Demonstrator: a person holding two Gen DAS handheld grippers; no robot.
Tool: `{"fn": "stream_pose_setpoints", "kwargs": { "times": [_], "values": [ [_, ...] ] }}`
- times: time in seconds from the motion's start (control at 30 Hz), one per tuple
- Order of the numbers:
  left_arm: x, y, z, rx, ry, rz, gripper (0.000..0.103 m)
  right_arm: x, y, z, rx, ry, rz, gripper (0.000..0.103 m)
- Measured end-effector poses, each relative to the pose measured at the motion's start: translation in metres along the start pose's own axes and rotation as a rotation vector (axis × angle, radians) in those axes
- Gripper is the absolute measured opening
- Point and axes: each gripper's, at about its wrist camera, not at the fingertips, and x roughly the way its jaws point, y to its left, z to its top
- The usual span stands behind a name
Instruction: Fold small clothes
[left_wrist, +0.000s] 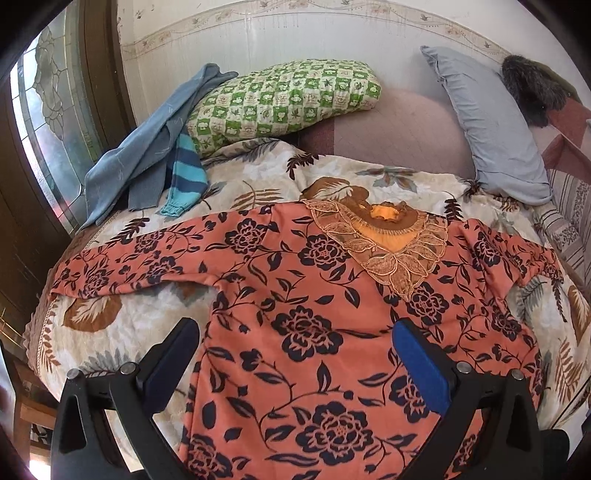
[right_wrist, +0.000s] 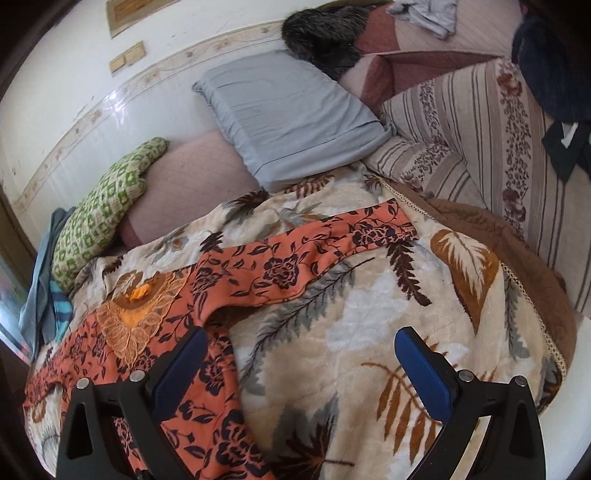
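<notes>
The fingers (left_wrist: 421, 369) of the left gripper (left_wrist: 295, 354) stand spread wide and grasp nothing, hovering at the bottom of the frame over the lower body of the orange floral top (left_wrist: 314, 332); the right gripper (right_wrist: 299, 365) is likewise spread and empty, its left finger over the garment's side edge and its right finger over the bare leaf-print blanket (right_wrist: 369, 332). The top lies flat, front up, across the middle of the left view, its lace collar (left_wrist: 388, 240) just above centre and both sleeves stretched outward. In the right view one sleeve (right_wrist: 332, 236) runs from centre toward the upper right. The fold seems not yet begun. A sensible start would be for each gripper to pinch a sleeve near its cuff and lay it across the chest, catching only the thin garment fabric and not the plush blanket beneath, then smoothing before folding the hem up. Farther back, a green checked pillow (left_wrist: 284, 99) sits at upper centre-left with blue clothes (left_wrist: 147, 155) beside it, and a grey pillow (left_wrist: 487, 122) leans against the wall at upper right.
</notes>
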Motion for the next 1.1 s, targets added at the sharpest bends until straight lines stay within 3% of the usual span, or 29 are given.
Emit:
{"fn": "stream_pose_setpoints", "kwargs": {
  "times": [0.2, 0.37, 0.53, 0.63, 0.7, 0.73, 0.8, 0.83, 0.87, 0.93, 1.1],
  "values": [
    [0.067, -0.030, 0.020, -0.002, -0.018, -0.007, 0.103, 0.058, -0.090, 0.035, 0.371, 0.045, 0.109, 0.099],
    [0.109, -0.039, 0.031, -0.014, -0.060, 0.001, 0.103, 0.121, -0.106, 0.063, 0.520, 0.086, 0.185, 0.090],
    [0.141, -0.030, 0.030, -0.008, 0.026, -0.023, 0.103, 0.190, -0.118, 0.075, 0.654, 0.141, 0.149, 0.077],
    [0.145, -0.023, 0.032, -0.010, 0.000, 0.005, 0.103, 0.214, -0.133, 0.077, 0.750, 0.111, 0.116, 0.072],
    [0.150, -0.016, 0.035, -0.033, 0.017, -0.014, 0.103, 0.218, -0.137, 0.083, 0.772, 0.064, 0.114, 0.072],
    [0.153, -0.014, 0.037, -0.044, 0.022, -0.019, 0.103, 0.219, -0.137, 0.088, 0.760, 0.046, 0.095, 0.066],
    [0.157, -0.011, 0.039, -0.057, 0.026, -0.015, 0.103, 0.228, -0.138, 0.092, 0.738, 0.058, 0.051, 0.040],
    [0.159, -0.010, 0.039, -0.060, 0.028, -0.012, 0.103, 0.233, -0.140, 0.092, 0.749, 0.071, 0.034, 0.022],
    [0.160, -0.010, 0.040, -0.060, 0.028, -0.011, 0.103, 0.235, -0.144, 0.092, 0.766, 0.066, 0.031, 0.014],
    [0.159, -0.008, 0.041, -0.055, 0.019, 0.005, 0.103, 0.230, -0.142, 0.092, 0.773, 0.046, 0.039, 0.011],
    [0.148, 0.009, 0.049, -0.107, -0.022, 0.014, 0.103, 0.196, -0.102, 0.115, 0.636, -0.019, 0.089, 0.007]
  ]
}}
